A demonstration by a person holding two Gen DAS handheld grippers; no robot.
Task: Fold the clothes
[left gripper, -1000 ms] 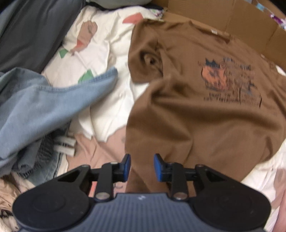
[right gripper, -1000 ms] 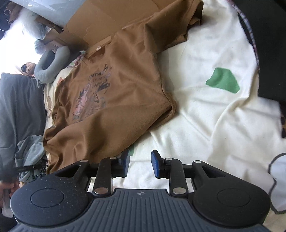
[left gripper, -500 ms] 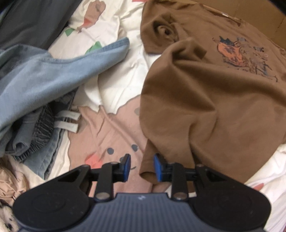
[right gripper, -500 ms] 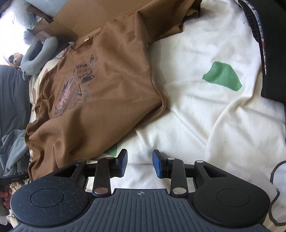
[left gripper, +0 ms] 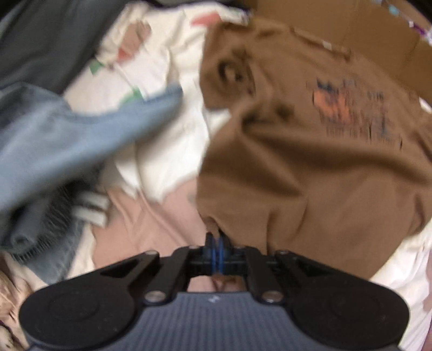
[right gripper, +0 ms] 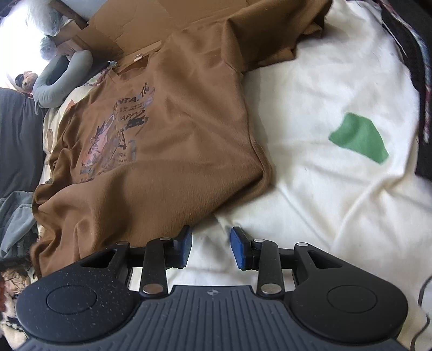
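A brown T-shirt [left gripper: 310, 167] with an orange and blue chest print lies face up on a white bed sheet. In the blurred left wrist view, my left gripper [left gripper: 216, 243] is shut on the near left corner of its hem, and folds in the cloth run toward the pads. In the right wrist view the same T-shirt [right gripper: 162, 162] spreads up and to the left. My right gripper [right gripper: 210, 243] hovers just past the shirt's right hem corner, its jaws opening. Only white sheet lies between them, and the left fingertip [right gripper: 186, 240] sits at the cloth's edge.
Blue denim clothes [left gripper: 67, 140] and a dark grey garment [left gripper: 40, 40] are heaped to the left. Flattened cardboard [left gripper: 351, 24] lies behind the collar. The sheet [right gripper: 337, 202] carries a green patch [right gripper: 359, 137]. A dark plaid garment [right gripper: 415, 54] borders the right, and a grey neck pillow [right gripper: 62, 78] lies far left.
My left gripper has gone from open to shut on the shirt's hem corner. My right gripper has come nearer the right hem corner and its jaws have widened.
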